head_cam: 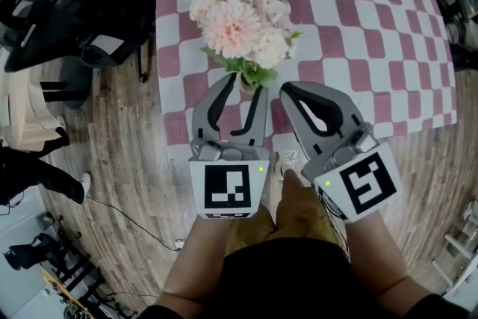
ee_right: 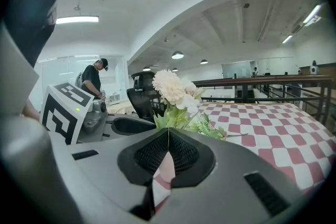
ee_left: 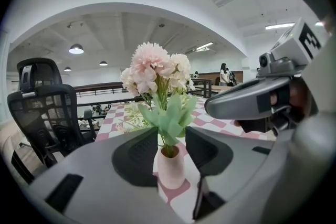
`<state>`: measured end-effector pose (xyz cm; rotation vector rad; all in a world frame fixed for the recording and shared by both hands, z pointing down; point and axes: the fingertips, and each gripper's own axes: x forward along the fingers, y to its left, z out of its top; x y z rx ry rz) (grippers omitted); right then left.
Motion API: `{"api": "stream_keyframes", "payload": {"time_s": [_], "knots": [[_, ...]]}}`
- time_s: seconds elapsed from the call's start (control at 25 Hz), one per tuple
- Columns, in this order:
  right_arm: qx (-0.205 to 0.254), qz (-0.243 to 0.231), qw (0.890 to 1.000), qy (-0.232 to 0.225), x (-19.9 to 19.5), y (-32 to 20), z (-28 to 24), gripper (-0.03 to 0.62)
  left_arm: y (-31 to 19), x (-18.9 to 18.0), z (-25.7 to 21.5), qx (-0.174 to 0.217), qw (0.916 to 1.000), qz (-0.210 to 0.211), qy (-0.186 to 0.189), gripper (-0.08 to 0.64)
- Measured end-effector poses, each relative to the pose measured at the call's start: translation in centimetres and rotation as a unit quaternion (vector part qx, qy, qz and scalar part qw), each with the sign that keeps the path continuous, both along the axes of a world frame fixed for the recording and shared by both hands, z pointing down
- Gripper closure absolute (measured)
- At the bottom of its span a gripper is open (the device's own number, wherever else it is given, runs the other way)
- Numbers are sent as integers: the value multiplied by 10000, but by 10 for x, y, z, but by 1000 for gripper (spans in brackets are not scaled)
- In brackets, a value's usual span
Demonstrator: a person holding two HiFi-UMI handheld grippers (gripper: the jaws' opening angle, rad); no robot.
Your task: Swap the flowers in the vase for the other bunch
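**Steady the vase first, then draw the stems straight up**

At the far left a black office chair (head_cam: 67, 4) stands off the desk (head_cam: 358, 19) and has no part in this. The left tongs (head_cam: 243, 84) are open, one jaw on each side of the small pink vase (ee_left: 170, 169), which stands upright at the near edge of the checked cloth. In the left gripper view there is a gap between each jaw and the vase wall, so nothing is gripped yet.

The pink and white flowers (head_cam: 239, 22) stand in the vase, with leaves crowding its mouth. On the cloth beyond it lies what looks like the other bunch (ee_left: 128, 117).

Just to the right, the right tongs (head_cam: 286, 88) are closed tip to tip on nothing and point at the vase.

The sound way, I judge, is to close the left tongs on the vase's body (low down, since the vase looks light and the blooms make it top-heavy). Then open the right tongs and take the stems just above the rim, under the leaves. Lift straight up; a sideways pull could tip the vase toward the near edge.
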<state>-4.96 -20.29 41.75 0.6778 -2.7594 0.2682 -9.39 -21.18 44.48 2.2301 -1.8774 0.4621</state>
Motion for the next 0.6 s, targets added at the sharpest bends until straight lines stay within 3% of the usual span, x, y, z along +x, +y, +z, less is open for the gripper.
{"api": "stream_keyframes", "payload": {"time_s": [0.6], "knots": [[455, 11, 9989, -145, -3, 4, -47, 560, 7, 3, -47, 390, 9990, 125, -167, 391]]}}
